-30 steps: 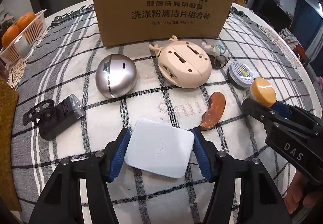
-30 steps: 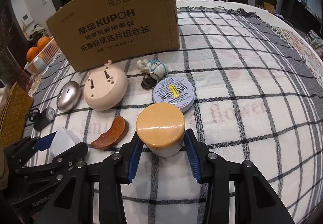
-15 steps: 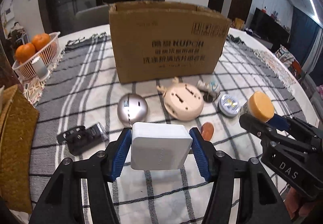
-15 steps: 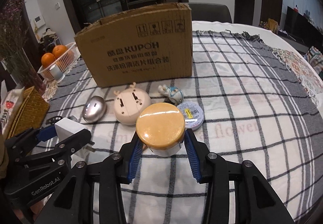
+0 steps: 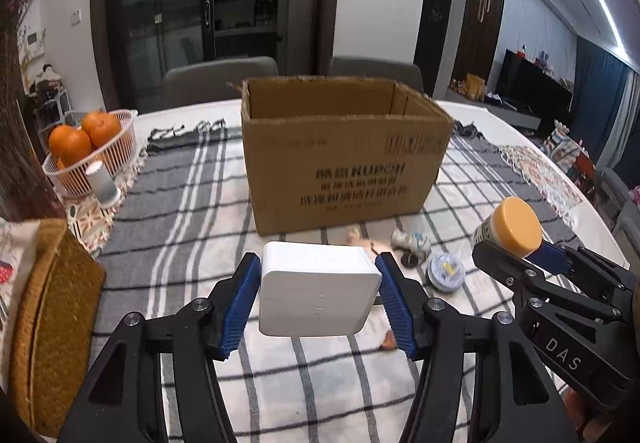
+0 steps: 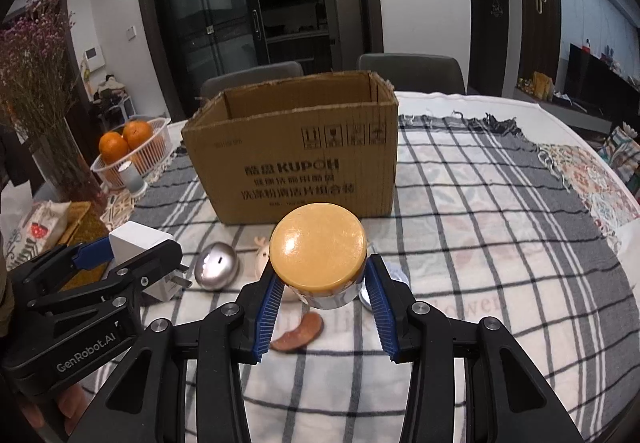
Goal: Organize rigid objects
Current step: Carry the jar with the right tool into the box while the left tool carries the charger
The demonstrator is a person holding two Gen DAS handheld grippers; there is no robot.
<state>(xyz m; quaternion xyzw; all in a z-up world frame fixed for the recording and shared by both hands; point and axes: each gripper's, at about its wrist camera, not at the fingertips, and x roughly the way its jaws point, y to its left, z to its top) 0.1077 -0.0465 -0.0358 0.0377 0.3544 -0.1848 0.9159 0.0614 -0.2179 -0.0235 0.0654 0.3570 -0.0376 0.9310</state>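
My left gripper (image 5: 318,293) is shut on a white power adapter (image 5: 318,289) and holds it in the air in front of the open cardboard box (image 5: 344,155). My right gripper (image 6: 320,287) is shut on a jar with an orange lid (image 6: 319,247), also held above the table short of the box (image 6: 296,151). The jar shows at the right in the left wrist view (image 5: 514,227); the adapter shows at the left in the right wrist view (image 6: 138,243).
On the checked cloth (image 6: 480,243) lie a silver egg-shaped item (image 6: 218,271), a brown curved piece (image 6: 298,333), a small figurine (image 5: 410,241) and a round tin (image 5: 446,271). A basket of oranges (image 5: 86,147) stands far left, a woven mat (image 5: 56,323) at the left edge.
Both grippers have risen from the table with their objects and tilted up, so the box's open top now shows. The objects on the cloth have dropped lower in view.
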